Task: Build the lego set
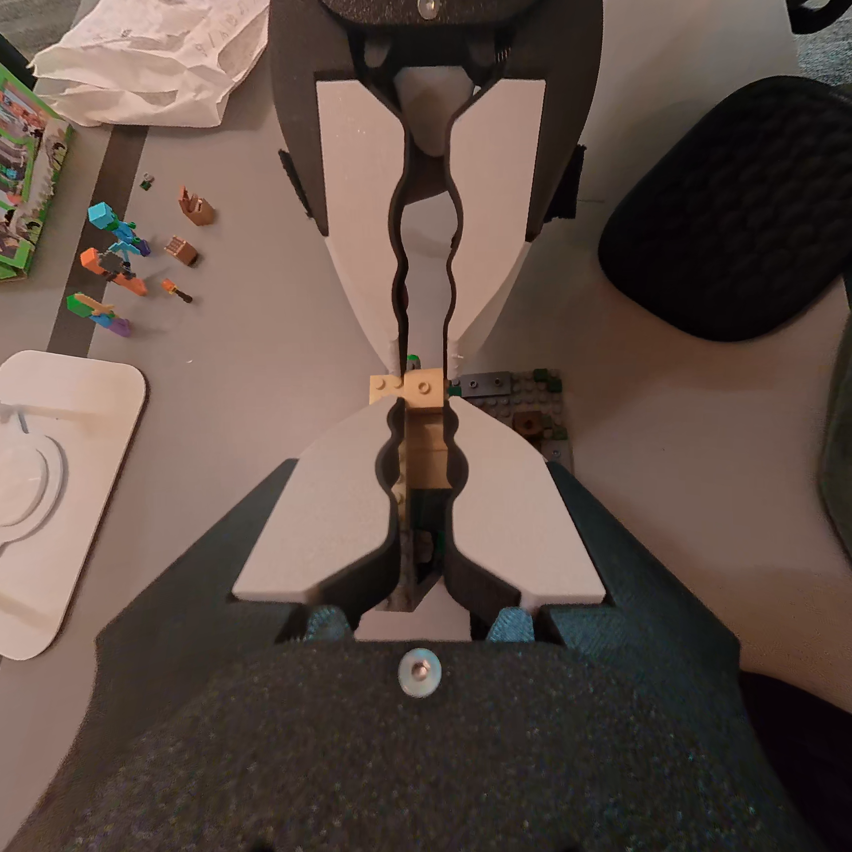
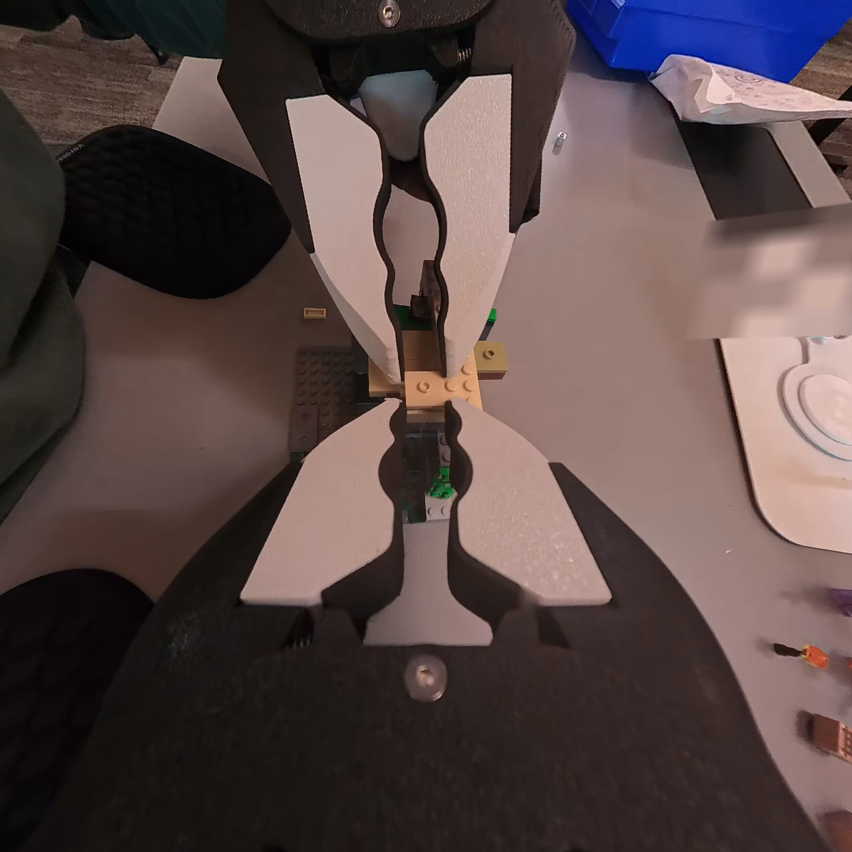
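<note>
Grippers meet tip to tip over the half-built tan-and-grey lego model [image 1: 426, 442] mid-table: left gripper [image 1: 425, 405] clenches its tan wall, right gripper [image 2: 425, 405] grips a tan studded plate [image 2: 424, 386]. Pressing-on step; next, firm downward seating.

A grey counter [image 1: 258, 359] carries everything. In the left wrist view, a crumpled white paper bag [image 1: 152, 60] lies far ahead and to the left of the jaws, near the counter's far edge. A dark strip [image 1: 99, 221] runs along the counter left of the jaws. A white rounded board [image 1: 92, 484] with raised curved shapes on it lies flat well to the left, level with the jaws. A black mesh chair seat [image 1: 733, 207] sits off the counter's edge to the right. In the right wrist view, a blue bin [image 2: 710, 32] stands far ahead and right of the jaws, just behind the paper bag.
</note>
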